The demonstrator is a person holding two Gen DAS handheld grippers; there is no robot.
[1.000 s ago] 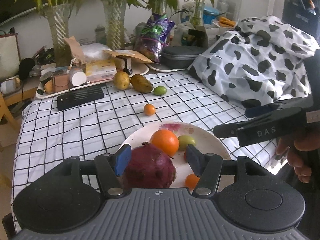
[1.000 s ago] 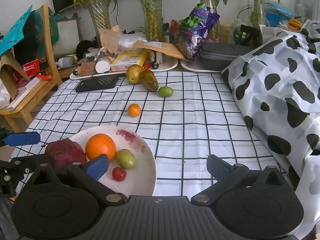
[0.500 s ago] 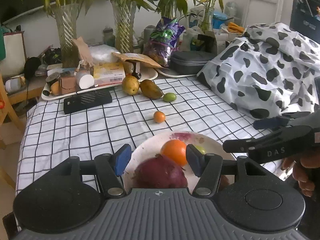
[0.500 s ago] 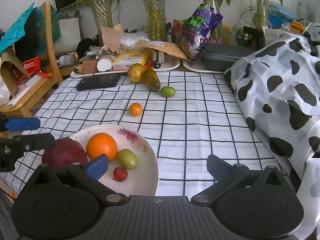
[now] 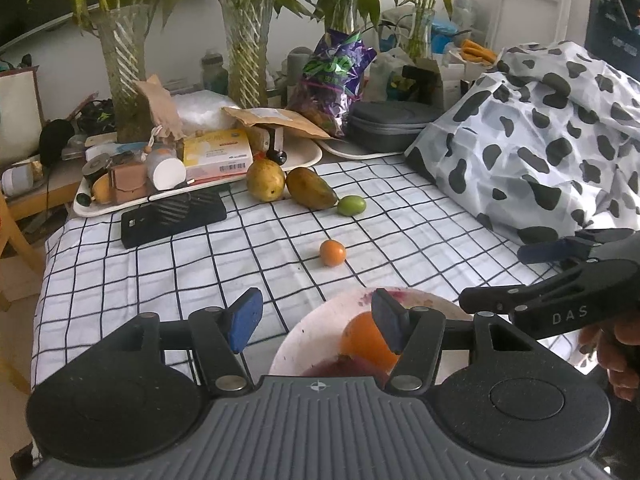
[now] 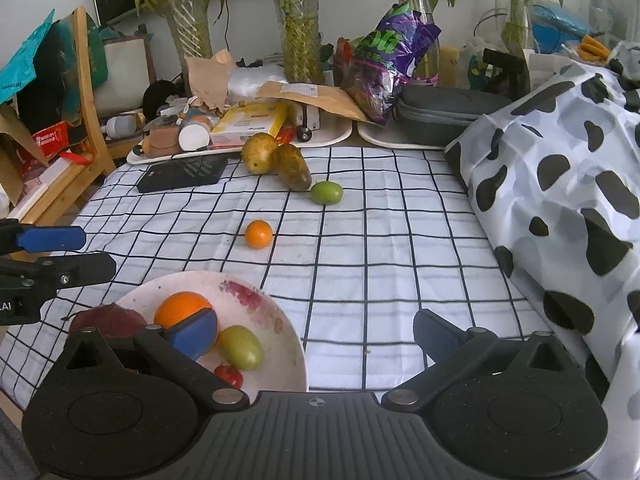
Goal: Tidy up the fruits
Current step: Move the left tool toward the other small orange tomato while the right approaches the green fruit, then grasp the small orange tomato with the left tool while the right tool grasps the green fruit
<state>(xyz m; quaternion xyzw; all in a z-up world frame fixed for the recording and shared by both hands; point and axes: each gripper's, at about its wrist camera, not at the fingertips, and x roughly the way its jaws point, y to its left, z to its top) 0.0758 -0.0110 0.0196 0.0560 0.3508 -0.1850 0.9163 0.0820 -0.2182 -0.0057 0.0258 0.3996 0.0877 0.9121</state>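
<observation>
A white plate (image 6: 280,344) at the table's near edge holds an orange (image 6: 180,312), a green fruit (image 6: 240,347) and a small red tomato (image 6: 229,375). A dark red fruit (image 6: 106,320) sits at its left edge. My left gripper (image 5: 316,322) is open and empty, left of the plate (image 5: 304,344). The orange (image 5: 368,344) and dark red fruit (image 5: 344,368) show under its right finger. My right gripper (image 6: 316,336) hangs open over the plate's right side. A small orange fruit (image 6: 259,234), a green fruit (image 6: 327,193) and two yellow-brown fruits (image 6: 276,160) lie farther back.
A cow-print cloth (image 6: 560,184) covers the table's right side. A black flat device (image 6: 180,174), cluttered white trays (image 6: 320,140), glass vases and a grey case (image 6: 448,110) line the back. A wooden chair (image 6: 86,120) stands at the left. A hand (image 5: 616,348) holds the right gripper (image 5: 492,278).
My left gripper has drawn back and to the left, off the dark red fruit that sat between its fingers. The fruit stays at the plate. The right gripper has hardly moved.
</observation>
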